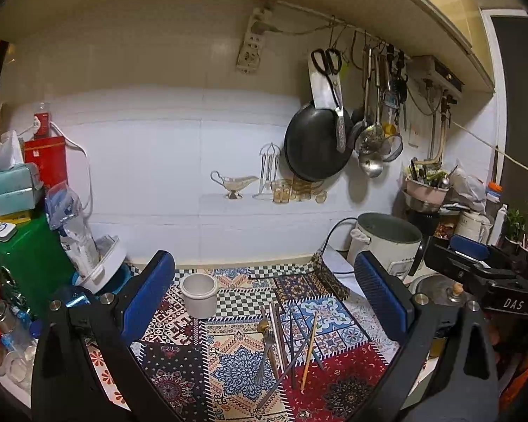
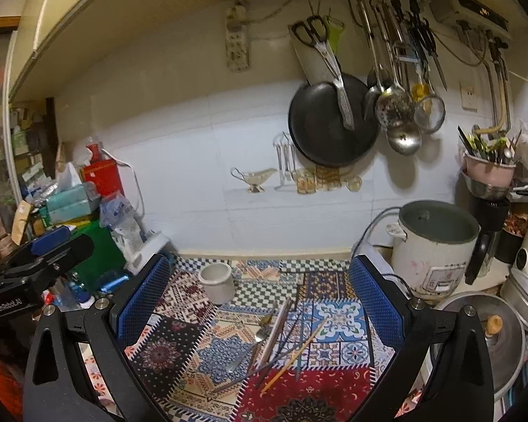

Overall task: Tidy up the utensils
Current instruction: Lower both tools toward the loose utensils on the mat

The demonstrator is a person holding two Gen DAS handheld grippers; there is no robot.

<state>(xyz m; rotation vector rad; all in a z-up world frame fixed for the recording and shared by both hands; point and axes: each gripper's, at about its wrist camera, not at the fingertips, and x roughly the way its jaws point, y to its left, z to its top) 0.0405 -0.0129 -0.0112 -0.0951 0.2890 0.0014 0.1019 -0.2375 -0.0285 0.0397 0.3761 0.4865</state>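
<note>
A loose pile of utensils (image 1: 285, 344) lies on the patterned cloth (image 1: 179, 369): a fork, a gold spoon and several chopsticks. The right wrist view shows the same utensil pile (image 2: 278, 344). A white ceramic cup (image 1: 199, 294) stands upright and empty behind them to the left; it is also in the right wrist view as the cup (image 2: 217, 283). My left gripper (image 1: 264, 302) is open above the cloth, holding nothing. My right gripper (image 2: 260, 302) is open too, hovering over the pile. The right gripper (image 1: 475, 263) shows at the right edge of the left wrist view.
A rice cooker (image 2: 436, 246) stands at the back right beside a pot lid (image 2: 482, 330). A green box (image 1: 28, 256), tissue box (image 1: 10, 183) and bagged items crowd the left. A black pan (image 1: 316, 140) and ladles hang on the tiled wall.
</note>
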